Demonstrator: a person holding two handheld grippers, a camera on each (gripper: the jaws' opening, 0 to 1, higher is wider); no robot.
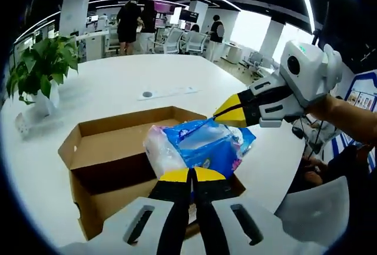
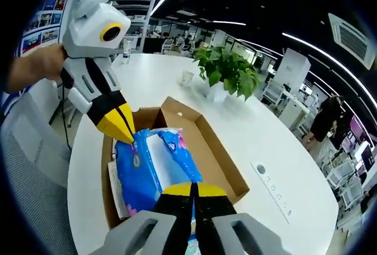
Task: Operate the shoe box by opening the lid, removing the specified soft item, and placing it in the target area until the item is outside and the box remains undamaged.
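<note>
Above the open brown cardboard shoe box (image 1: pixel 112 149), which sits on the round white surface (image 1: pixel 118 84), a soft blue-and-white plastic pack of tissues (image 1: pixel 197 146) is held between the two tools. In the left gripper view, the left gripper (image 1: pixel 192 175) has its yellow-tipped fingers pressed together on the near end of the pack, and the right gripper (image 1: pixel 227 113) comes in from the right, pinching the wrapper at the far end. In the right gripper view the same holds from the other side: the right gripper (image 2: pixel 192 191) bites the near end of the pack (image 2: pixel 150 169) and the left gripper (image 2: pixel 125 130) nips the far corner.

The lid step looks finished, since the box stands with its top open, and the removal seems to be the step in hand. The pack appears raised at or just over the rim, not yet clear of the box (image 2: pixel 221 161). The next move calls for lifting both ends level, carrying the pack sideways past the wall without snagging the flap, and setting it on bare surface. I cannot tell if anything else lies in the box under the pack.

A potted green plant (image 1: pixel 41 66) stands well apart.
</note>
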